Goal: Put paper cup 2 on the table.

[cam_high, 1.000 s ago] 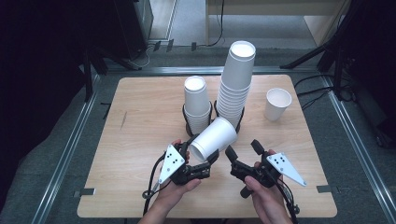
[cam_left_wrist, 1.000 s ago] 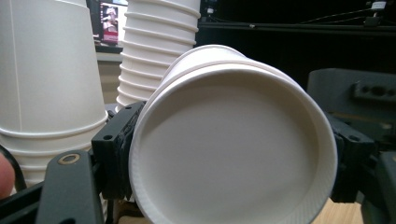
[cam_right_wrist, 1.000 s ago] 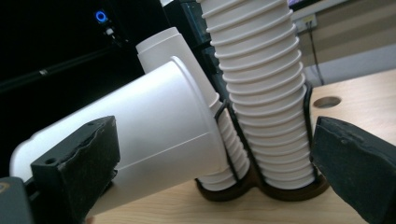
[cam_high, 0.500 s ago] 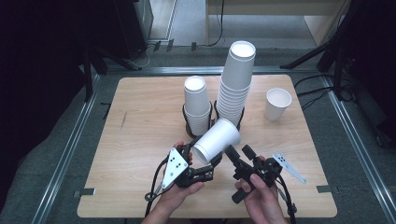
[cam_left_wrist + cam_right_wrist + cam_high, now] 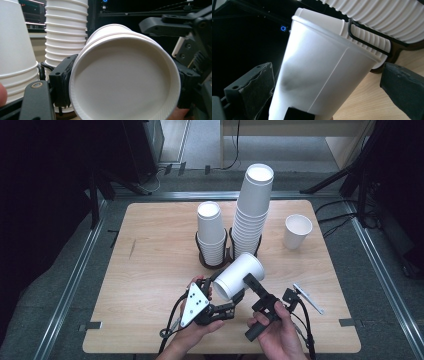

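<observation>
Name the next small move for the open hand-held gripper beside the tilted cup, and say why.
Probably close the right hand-held gripper on the paper cup. Its jaws have just been opening and now stand apart on either side of the cup's wall without pressing, while the left hand-held gripper alone holds the cup tilted above the table.

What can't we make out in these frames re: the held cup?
- Held cup mouth rim: cut off by the bottom edge in the left gripper view.
- One cup or several nested: too unclear in every view.
- Short stack base: hidden by its black holder, high view.
- Small part on the table by the right gripper: too small to identify.
</observation>
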Tool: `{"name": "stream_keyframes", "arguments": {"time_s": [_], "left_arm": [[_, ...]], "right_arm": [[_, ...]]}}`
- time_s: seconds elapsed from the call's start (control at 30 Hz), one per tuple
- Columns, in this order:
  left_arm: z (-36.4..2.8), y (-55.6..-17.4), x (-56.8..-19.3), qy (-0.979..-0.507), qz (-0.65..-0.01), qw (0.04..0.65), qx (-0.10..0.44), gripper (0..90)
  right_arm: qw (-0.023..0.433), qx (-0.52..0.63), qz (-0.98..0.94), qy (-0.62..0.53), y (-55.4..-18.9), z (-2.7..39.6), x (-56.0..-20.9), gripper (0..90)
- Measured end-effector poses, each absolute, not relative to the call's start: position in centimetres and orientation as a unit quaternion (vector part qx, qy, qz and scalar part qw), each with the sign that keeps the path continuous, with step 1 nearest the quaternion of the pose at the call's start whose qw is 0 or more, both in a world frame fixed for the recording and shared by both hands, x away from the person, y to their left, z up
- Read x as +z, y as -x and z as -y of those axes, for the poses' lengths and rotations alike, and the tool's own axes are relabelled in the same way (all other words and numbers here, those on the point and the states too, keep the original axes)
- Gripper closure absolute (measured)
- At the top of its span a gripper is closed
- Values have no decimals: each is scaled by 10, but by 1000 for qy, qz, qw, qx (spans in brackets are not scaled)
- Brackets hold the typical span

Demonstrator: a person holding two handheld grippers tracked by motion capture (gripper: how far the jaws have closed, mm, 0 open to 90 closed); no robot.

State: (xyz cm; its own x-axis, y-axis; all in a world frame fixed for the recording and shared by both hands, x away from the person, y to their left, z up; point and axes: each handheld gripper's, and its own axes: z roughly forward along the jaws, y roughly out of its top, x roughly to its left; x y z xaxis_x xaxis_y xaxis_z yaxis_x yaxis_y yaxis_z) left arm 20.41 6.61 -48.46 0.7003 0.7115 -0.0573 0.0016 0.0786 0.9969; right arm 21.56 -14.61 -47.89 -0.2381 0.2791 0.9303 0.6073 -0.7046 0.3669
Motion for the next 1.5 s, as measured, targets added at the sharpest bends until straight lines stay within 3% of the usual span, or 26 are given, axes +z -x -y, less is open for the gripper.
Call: {"name": "stream_keyframes", "arguments": {"time_s": [0.63,1.07,1.5], "left_arm": [[-54,-196,-489,-636,-259,677,264,220],[-52,-196,-491,-637,-254,677,265,218],[-55,-198,-492,-646,-253,675,252,203]], "right_arm": [[178,-693,332,615,-219,147,-484,7],[244,-685,288,623,-220,148,-489,109],[216,-691,292,625,-216,145,-488,141]]}}
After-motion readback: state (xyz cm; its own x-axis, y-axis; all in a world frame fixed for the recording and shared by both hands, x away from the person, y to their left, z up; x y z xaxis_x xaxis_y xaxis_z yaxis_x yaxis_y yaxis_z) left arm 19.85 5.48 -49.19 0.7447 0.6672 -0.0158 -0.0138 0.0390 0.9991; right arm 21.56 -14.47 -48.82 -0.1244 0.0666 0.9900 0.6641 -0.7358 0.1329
